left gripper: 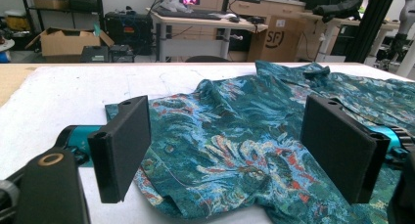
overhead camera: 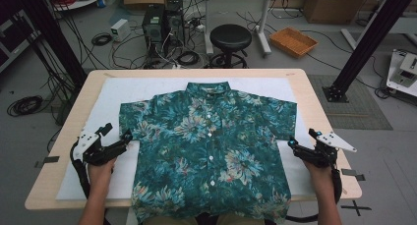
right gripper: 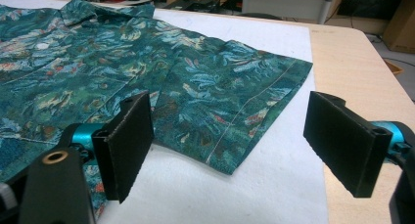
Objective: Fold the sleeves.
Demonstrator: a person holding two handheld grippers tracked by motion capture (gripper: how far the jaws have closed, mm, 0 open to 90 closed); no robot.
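**A:** What lies between the two tools?

**B:** A teal flowered shirt (overhead camera: pixel 209 146), spread flat and buttoned, front up, on a white sheet (overhead camera: pixel 118 90) covering a wooden table (overhead camera: pixel 319 102). Its collar points away from the person; its hem hangs over the near edge. The long axis runs straight ahead of both grippers, from hem to collar.

**A:** And the left gripper (overhead camera: pixel 118 135)?

**B:** Held low over the sheet, its jaws spread wide and holding nothing. The shirt's left sleeve (left gripper: pixel 205 136) sits directly ahead of it and toward its inner side, the cloth edge just beside the jaws, not between them as far as can be judged.

**A:** The right gripper (overhead camera: pixel 302 141)?

**B:** Also spread wide and empty. The right sleeve (right gripper: pixel 235 101) lies just ahead of it, the hem corner nearest the gap between its jaws; bare sheet sits under the outer jaw.

**A:** Which is nearer?

**B:** Each flanks its own sleeve at about the same closeness. A likely next move is a short reach forward and inward on each side to pinch a sleeve edge, probably for folding.
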